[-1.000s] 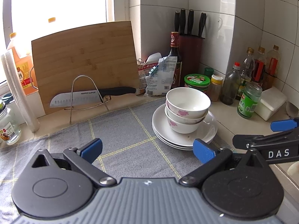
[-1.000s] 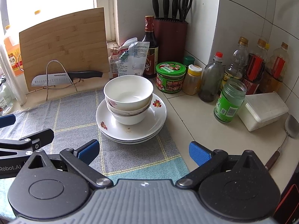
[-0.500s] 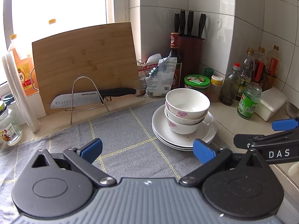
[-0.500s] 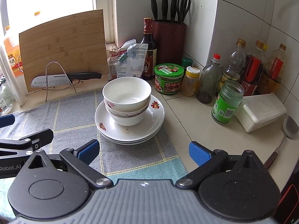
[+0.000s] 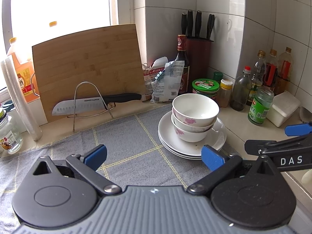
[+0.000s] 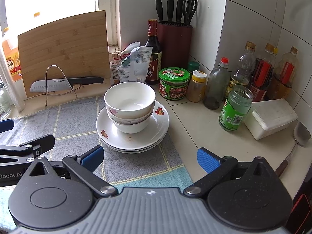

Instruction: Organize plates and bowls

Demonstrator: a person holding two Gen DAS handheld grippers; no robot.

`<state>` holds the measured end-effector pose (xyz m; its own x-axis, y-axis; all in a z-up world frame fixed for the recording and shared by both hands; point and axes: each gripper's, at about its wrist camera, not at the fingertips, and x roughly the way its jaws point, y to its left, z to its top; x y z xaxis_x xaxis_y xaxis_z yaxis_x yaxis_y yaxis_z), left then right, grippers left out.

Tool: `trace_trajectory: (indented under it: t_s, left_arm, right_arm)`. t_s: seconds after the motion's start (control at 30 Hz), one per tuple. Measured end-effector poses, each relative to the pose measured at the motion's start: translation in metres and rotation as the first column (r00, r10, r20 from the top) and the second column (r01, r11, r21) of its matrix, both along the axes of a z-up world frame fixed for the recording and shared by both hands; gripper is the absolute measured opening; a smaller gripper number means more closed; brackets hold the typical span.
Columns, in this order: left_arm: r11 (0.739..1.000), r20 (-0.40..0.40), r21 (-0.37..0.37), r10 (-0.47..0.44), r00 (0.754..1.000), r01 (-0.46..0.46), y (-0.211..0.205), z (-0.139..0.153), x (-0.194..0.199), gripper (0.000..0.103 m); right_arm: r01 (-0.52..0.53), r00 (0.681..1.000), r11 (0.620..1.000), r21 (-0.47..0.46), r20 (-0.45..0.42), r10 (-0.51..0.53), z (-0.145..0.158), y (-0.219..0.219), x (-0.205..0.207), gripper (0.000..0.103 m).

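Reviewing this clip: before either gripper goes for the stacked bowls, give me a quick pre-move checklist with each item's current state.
1. Left gripper open and empty: ok.
2. Right gripper open and empty: ok.
3. White floral bowls nested upright on the white plates: ok.
4. Plate stack fully on the grey checked cloth: not ok, its right rim overhangs the cloth edge.
5. Plates clean: not ok, specks on the top plate.
6. Green-lidded jar clear of the bowls: ok.

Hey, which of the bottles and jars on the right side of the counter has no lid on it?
The green-labelled glass jar, standing in front of the bottle row beside the white plastic box. Its mouth is open, while the others visibly carry caps or lids.
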<state>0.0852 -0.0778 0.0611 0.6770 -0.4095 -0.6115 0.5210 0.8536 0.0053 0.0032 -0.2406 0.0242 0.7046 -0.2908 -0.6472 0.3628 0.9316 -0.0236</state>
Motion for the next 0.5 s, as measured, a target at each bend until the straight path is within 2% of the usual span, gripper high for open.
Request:
trace_trajectory:
  t_s: [0.5]
  left_arm:
    - [1.000,0.004,0.003,-0.006,1.000,0.006,-0.0043,0.0007,0.0008,0.102]
  right_arm:
    - [0.014,1.000,1.000,-0.013,0.001,-0.014,0.0013,-0.0003,-0.0003,0.103]
